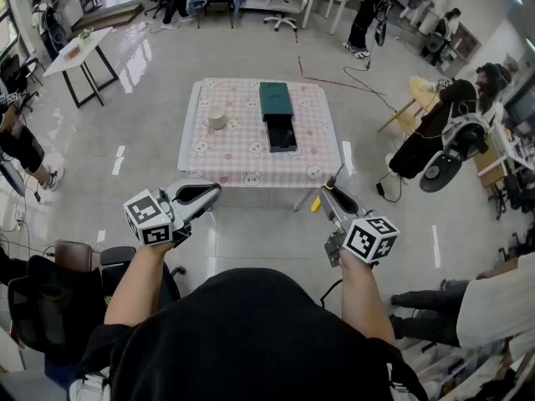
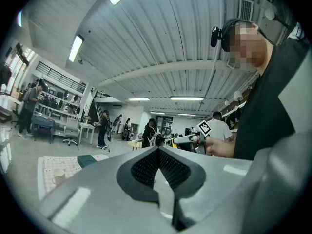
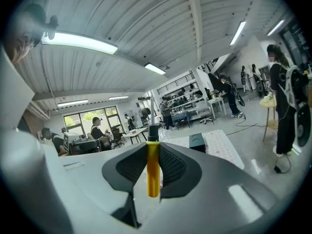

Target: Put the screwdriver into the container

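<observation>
Your right gripper [image 1: 332, 197] clamps the screwdriver [image 3: 153, 169] by its yellow handle, its long axis crossing the jaws. The container [image 1: 277, 104] sits ahead, slightly left, on the table [image 1: 219, 157]. Your left gripper [image 1: 203, 194] is closed and empty.

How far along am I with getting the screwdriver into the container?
Done: the screwdriver is picked up, clamped in the right hand-held gripper. In hand: it is held over the floor, short of the table. Remaining: carry it to the dark container on the table and put it in. The left hand-held gripper is shut and empty.
</observation>
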The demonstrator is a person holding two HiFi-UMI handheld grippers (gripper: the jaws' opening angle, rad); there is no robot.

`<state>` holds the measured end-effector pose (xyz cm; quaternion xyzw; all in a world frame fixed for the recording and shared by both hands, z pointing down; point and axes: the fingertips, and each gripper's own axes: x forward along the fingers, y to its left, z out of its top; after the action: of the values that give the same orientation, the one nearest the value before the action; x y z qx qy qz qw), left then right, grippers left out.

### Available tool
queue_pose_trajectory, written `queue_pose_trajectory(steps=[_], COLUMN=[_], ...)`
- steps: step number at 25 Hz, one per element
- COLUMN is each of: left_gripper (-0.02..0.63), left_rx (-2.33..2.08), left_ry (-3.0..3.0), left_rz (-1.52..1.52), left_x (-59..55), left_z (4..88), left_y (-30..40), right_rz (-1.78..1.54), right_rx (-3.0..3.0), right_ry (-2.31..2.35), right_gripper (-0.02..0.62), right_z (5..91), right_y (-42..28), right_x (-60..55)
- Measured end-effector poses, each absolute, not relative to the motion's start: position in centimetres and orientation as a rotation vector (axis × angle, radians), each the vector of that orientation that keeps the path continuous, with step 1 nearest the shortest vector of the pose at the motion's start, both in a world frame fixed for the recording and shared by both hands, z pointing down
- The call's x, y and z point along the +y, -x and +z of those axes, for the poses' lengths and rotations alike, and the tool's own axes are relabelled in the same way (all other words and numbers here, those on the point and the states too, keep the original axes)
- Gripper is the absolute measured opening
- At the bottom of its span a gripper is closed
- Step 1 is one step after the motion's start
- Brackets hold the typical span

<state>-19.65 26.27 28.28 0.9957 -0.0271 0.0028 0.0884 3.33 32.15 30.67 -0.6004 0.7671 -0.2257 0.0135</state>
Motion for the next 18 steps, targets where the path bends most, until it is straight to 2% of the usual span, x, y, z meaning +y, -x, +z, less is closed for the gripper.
queue_pose_trajectory(steps=[18], left_gripper=[0.0], left_rx=[-0.029], left_ry=[-2.975], left_rz=[0.035], left_x=[27.2], left_z=[27.9], left_y=[23.3], right_rz=[-0.685], right_rx=[2.329], right_ry=[1.9], right_gripper=[0.104], right_z=[30.3], right_y=[-0.2], right_x=[32.4])
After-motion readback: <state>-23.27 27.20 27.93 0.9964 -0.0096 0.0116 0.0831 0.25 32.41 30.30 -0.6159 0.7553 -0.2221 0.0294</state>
